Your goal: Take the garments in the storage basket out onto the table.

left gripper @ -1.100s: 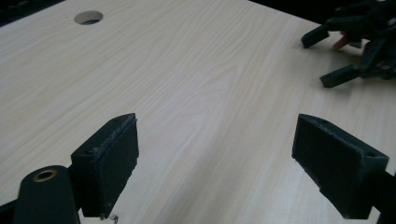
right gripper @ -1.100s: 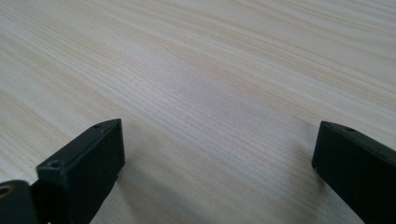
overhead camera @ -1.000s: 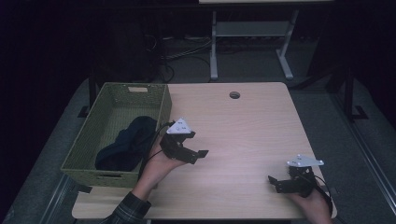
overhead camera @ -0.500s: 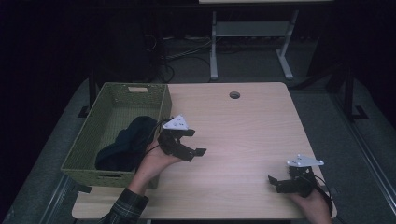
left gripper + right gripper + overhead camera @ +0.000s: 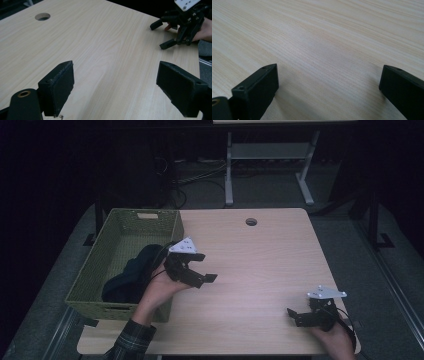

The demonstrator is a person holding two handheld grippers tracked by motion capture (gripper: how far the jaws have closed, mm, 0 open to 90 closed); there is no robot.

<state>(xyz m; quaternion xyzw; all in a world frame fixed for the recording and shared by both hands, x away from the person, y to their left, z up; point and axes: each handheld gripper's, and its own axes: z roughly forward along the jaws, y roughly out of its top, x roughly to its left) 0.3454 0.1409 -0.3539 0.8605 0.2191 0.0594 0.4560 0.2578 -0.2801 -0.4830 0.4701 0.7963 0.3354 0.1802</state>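
Note:
My left gripper (image 5: 204,268) hovers over the wooden table (image 5: 260,265) just right of a green woven basket (image 5: 95,270), jaws wide open and holding nothing. In the left gripper view its two black pads (image 5: 58,86) stand far apart over bare wood, with my left gripper (image 5: 120,87) pointing toward the other hand. My right gripper (image 5: 296,317) rests low near the table's front right corner, also open and empty; it appears as the right gripper (image 5: 172,32) farther off. Seen in its own view, the right gripper (image 5: 327,87) frames plain tabletop.
A dark cloth (image 5: 131,276) lies bunched inside the basket. A round cable hole (image 5: 251,221) sits near the table's far edge, also seen as the hole (image 5: 42,16). Behind the table stand a metal frame (image 5: 265,165) and cables on a dark floor.
My left gripper has drifted slightly left and away, toward the basket, and the forearm has swung leftward. The right gripper has stayed put.

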